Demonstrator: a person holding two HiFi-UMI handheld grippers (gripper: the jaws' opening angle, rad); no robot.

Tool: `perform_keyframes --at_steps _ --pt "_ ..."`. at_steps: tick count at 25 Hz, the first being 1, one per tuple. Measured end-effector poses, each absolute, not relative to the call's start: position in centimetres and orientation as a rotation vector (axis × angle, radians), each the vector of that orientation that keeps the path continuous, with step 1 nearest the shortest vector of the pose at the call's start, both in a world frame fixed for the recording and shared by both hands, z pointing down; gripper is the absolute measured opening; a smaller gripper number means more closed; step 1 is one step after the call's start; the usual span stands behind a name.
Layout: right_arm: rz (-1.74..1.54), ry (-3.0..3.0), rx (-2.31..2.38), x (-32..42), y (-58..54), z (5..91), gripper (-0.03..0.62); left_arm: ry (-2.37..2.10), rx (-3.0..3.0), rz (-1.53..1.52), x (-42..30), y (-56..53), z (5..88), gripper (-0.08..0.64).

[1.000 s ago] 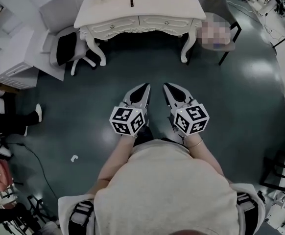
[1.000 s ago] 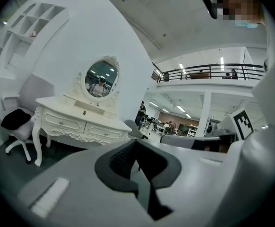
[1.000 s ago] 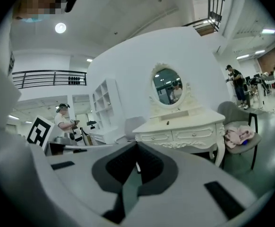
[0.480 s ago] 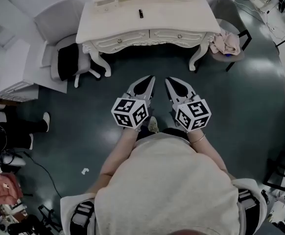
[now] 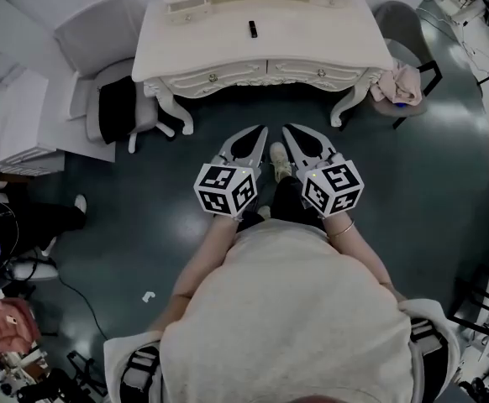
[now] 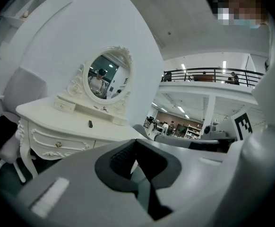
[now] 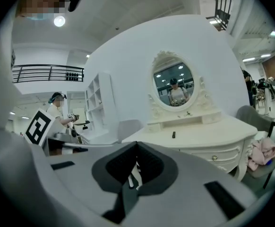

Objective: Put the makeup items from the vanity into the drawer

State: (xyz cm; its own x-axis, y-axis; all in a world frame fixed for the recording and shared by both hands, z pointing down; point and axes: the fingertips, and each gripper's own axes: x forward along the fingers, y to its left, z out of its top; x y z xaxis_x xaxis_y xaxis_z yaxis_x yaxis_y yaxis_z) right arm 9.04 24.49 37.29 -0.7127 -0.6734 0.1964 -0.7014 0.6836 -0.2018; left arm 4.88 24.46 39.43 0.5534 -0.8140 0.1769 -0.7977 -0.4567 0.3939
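floor ahead: dark floor (image 5: 396, 191) lies open up to the vanity (image 5: 328, 40)
vanity top: mostly bare – small dark item (image 5: 252, 28) mid-top, raised ledge (image 5: 228, 1) behind
left flank: grey chair (image 5: 102, 32) beside the vanity
right flank: chair with pink cloth (image 5: 400, 82) – at the corner leg

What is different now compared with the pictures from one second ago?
The person walked toward the vanity, which now looks nearer in the head view; the left hand-held gripper and right hand-held gripper came forward too. Nothing was grasped or released. Unchanged: both shut and empty, the small dark item on the vanity top, both drawers closed.
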Motion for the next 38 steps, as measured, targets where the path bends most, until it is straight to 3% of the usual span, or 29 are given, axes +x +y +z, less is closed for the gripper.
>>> perform_keyframes --at_steps 13,26,38 --pt "0.460 -2.812 1.025 7.1 8.1 38.2 0.008 -1.446 2.257 -0.060 1.4 10.0 40.9 0.009" --pt "0.303 -2.869 0.829 5.6 -10.5 36.5 0.008 -1.623 2.141 -0.086 -0.2 -8.3 40.5 0.009" --pt "0.428 -2.829 0.776 6.1 -15.9 39.7 0.008 -1.626 2.025 0.029 -0.4 -12.5 43.8 0.009"
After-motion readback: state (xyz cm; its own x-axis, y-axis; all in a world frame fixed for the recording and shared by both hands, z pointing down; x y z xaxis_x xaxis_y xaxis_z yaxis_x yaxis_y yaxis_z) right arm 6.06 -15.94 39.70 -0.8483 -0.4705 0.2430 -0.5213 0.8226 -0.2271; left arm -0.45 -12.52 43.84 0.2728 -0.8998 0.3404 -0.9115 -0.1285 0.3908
